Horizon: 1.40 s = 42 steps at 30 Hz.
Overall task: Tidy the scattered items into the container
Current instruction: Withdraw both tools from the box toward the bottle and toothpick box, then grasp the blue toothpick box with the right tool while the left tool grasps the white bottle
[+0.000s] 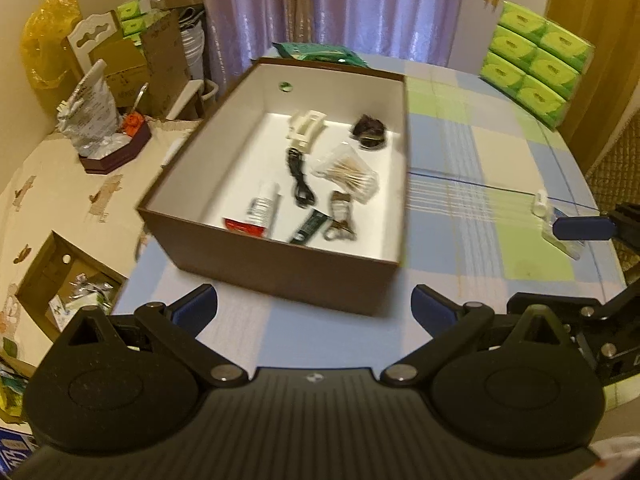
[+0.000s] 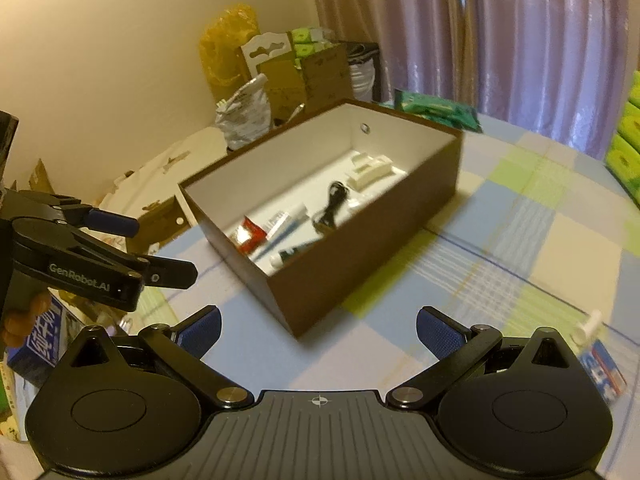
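Here, left tool (image 1: 314, 306) gaping empty just before brown box (image 1: 280, 268), right tool (image 2: 318, 330) spread empty, packet (image 2: 600, 360) on table (image 2: 520, 240) beside its right finger

our left gripper (image 1: 314, 306) held level with blue-padded fingers (image 1: 196, 306) spread wide and empty, our right gripper (image 2: 318, 330) likewise wide apart and empty, both hovering side by side

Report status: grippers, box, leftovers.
Left hand-held gripper open, empty. Right hand-held gripper open, empty. Brown box holds most items. Small packaged tube on tablecloth, unobstructed.
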Tool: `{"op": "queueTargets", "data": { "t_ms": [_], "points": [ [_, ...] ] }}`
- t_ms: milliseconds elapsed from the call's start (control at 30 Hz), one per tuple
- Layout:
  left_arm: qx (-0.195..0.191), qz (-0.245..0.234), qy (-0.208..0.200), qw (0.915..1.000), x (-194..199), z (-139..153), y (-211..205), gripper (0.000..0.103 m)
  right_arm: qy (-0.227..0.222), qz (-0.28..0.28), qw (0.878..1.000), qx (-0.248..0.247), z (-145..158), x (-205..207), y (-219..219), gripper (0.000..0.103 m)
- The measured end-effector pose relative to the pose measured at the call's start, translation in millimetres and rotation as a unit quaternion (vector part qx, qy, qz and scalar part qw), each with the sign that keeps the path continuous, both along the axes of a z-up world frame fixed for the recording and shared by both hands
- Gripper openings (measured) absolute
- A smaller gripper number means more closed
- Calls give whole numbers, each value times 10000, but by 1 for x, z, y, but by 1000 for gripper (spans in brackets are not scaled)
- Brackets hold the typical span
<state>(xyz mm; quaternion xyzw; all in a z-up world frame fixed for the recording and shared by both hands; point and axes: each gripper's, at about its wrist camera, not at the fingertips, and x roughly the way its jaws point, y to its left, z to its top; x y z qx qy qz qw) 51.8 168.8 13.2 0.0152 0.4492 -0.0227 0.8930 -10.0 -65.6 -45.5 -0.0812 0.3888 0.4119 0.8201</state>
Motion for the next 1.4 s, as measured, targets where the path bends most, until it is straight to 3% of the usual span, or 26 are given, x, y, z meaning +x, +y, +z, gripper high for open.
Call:
{"op": "queueTargets", "data": {
  "t_ms": [333, 767, 1033, 1400],
  "points": [
    [-229, -770, 94, 9967, 0, -14, -80, 102, 49, -965, 9951, -214, -7, 2, -88, 101],
    [-254, -1715, 128, 9848, 27, -32, -168, 102, 184, -2343, 9715, -321, -16, 5, -187, 101],
    [-176, -1989, 100, 9798, 52, -46, -195, 101, 219, -2556, 9655, -445, -32, 18, -206, 101],
    [-33, -2276, 167, 9736, 102, -73, -232, 101, 210, -2463, 9674, -549, -63, 62, -226, 101]
  ]
}}
